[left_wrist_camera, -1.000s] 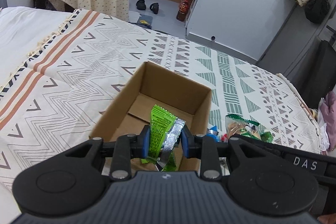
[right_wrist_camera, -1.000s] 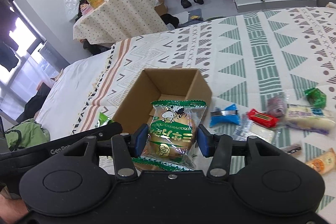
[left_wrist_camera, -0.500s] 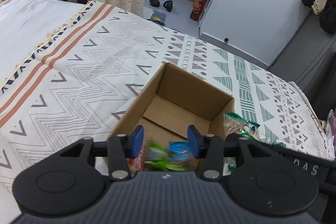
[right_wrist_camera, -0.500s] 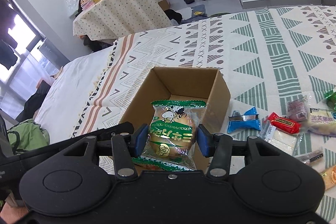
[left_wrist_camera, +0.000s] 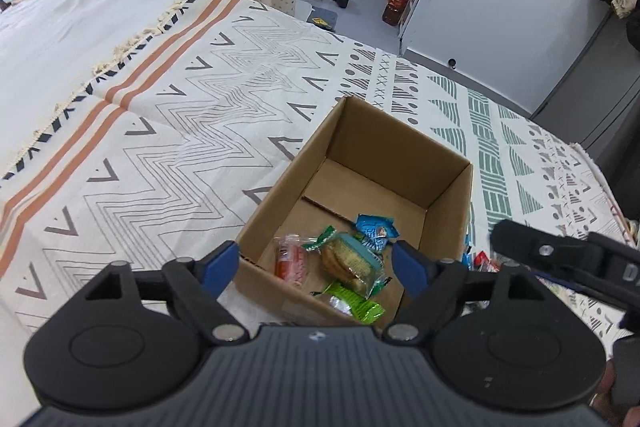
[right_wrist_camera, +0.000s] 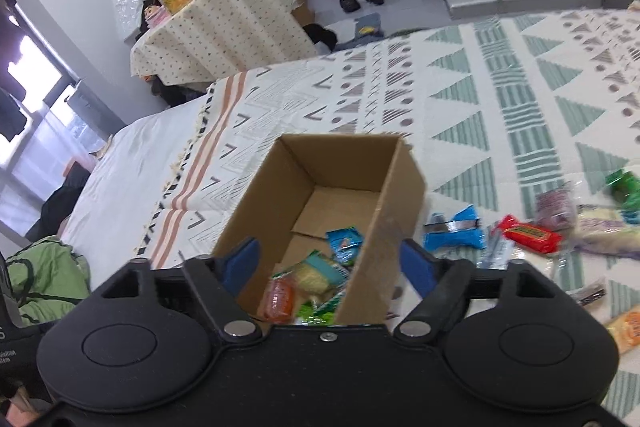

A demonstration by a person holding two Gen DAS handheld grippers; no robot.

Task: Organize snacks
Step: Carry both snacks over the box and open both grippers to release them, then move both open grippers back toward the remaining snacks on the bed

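An open cardboard box (left_wrist_camera: 448, 203) (right_wrist_camera: 404, 195) sits on the patterned bedspread. Inside lie a blue packet (left_wrist_camera: 374, 227) (right_wrist_camera: 346, 241), a round cake in a green wrapper (left_wrist_camera: 350, 261) (right_wrist_camera: 316, 273), an orange-red packet (left_wrist_camera: 290, 259) (right_wrist_camera: 278, 297) and a bright green wrapper (left_wrist_camera: 354, 301). My left gripper (left_wrist_camera: 316, 265) hangs open over the box's near edge, holding nothing. My right gripper (right_wrist_camera: 332, 261) is open too, above the same box, empty. Loose snacks lie right of the box: a blue packet (right_wrist_camera: 454, 227), a red bar (right_wrist_camera: 530, 233), a pale long packet (right_wrist_camera: 608, 231).
The bedspread (left_wrist_camera: 192, 115) stretches left and behind the box. The right gripper's body (left_wrist_camera: 560, 255) shows at the right of the left wrist view. A cloth-covered table (right_wrist_camera: 224, 31) with bottles stands beyond the bed. A green bag (right_wrist_camera: 44, 275) lies at the left.
Both grippers have opened. The left one dropped its green wrapper into the box a moment ago; the right one has now let the green-wrapped cake fall in. Both views shifted closer over the box.
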